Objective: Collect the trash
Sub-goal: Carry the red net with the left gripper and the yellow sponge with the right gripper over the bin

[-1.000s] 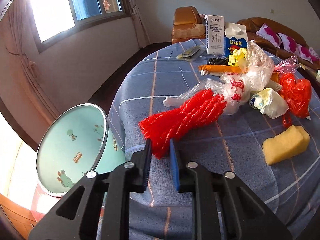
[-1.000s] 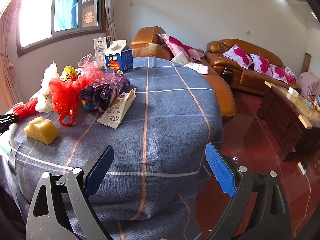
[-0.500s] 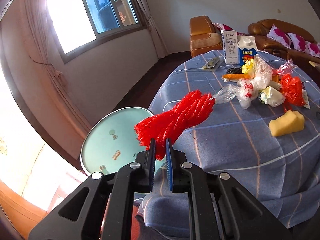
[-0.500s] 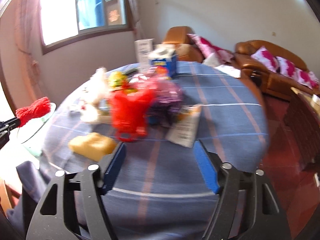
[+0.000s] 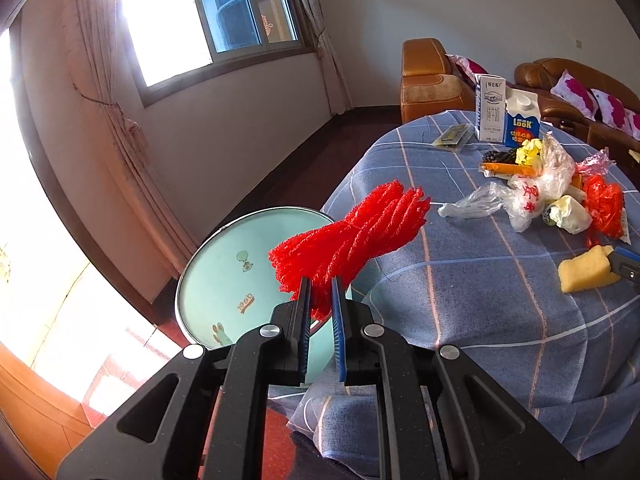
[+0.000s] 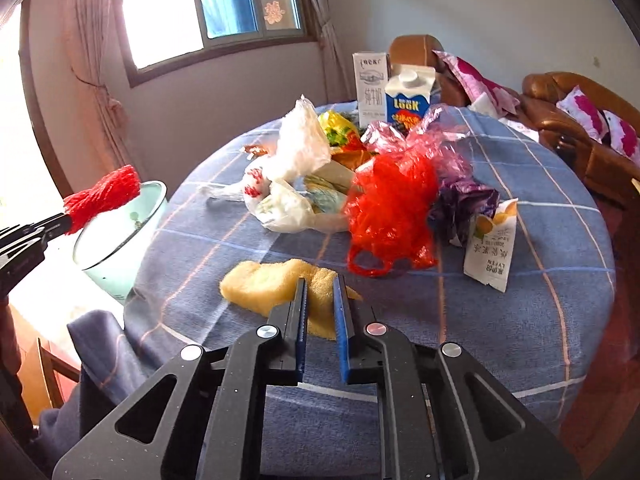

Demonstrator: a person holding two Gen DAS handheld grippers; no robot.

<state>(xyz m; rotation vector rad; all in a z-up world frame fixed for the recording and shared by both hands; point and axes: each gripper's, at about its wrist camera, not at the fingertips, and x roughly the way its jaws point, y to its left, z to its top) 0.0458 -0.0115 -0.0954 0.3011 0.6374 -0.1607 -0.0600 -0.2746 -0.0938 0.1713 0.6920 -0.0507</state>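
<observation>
A second ago the left tongs (image 5: 320, 292) had only just closed on the red mesh net (image 5: 348, 236) where it lay on the bench (image 5: 480, 300); now the net is clear of the cloth and hangs in the air over the mouth of the pale green bin (image 5: 224, 280) that stands just beside the bench edge, the jaws nearly together with the net's lower end pinched between them. The right wrist view confirms it from the side: the red tuft sits directly above the bin's rim. Over the same second the right tongs (image 6: 320, 292) went from wide open above bare cloth to narrowly closed around the near end of the yellow sponge (image 6: 276, 284), which lies on the bench and looks squeezed between the blue pads; whether it has begun to lift I cannot tell. So one piece of trash is, by my reading, ready to drop, and a second is already in hand. The rest of the pile sits further back on the bench: a red plastic bag (image 6: 390, 208), a white plastic bag (image 6: 296, 148), a purple wrapper (image 6: 464, 204), a snack sachet (image 6: 494, 248) and two cartons, the blue milk carton (image 6: 408, 98) among them. Releasing the net calls for little care, since it is light, though its springy mesh could catch on the pads or the bin rim
</observation>
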